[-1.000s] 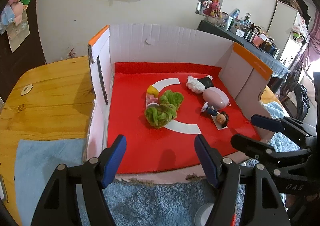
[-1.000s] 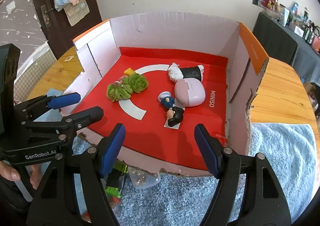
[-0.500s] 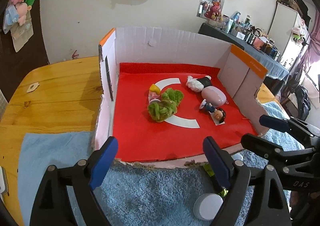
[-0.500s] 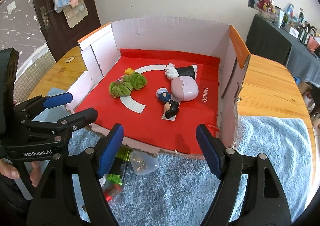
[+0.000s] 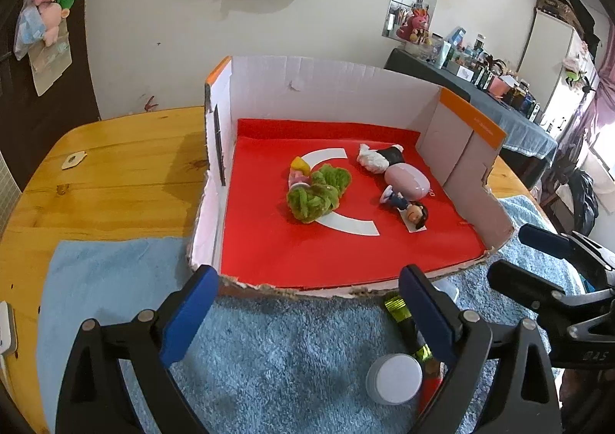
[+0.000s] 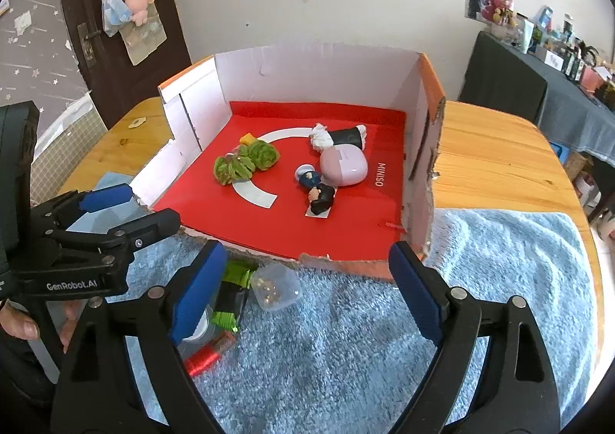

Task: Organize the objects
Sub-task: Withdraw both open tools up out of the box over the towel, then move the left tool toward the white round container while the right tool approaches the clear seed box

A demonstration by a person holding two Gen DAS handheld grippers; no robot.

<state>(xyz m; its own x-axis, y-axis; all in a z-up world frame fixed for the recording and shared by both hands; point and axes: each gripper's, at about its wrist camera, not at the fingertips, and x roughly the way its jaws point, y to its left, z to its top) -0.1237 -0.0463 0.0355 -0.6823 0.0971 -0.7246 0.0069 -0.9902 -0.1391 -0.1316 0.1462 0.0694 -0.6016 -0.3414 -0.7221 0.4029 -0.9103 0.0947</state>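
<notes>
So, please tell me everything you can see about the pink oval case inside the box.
The pink oval case looks like smooth, glossy plastic, with a seam running around it and a small pale patch on top. It appears closed and lies flat on the red liner of the cardboard box, beside the printed word MINISO. The black-and-white plush lies against its far side, and the small figurine against its near side.

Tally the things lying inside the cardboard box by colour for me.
Green: 1, the fuzzy green toy
Pink: 1, the pink case
Black and white: 1, the black-and-white roll
Dark blue and black: 1, the small figurine
Total: 4
</notes>
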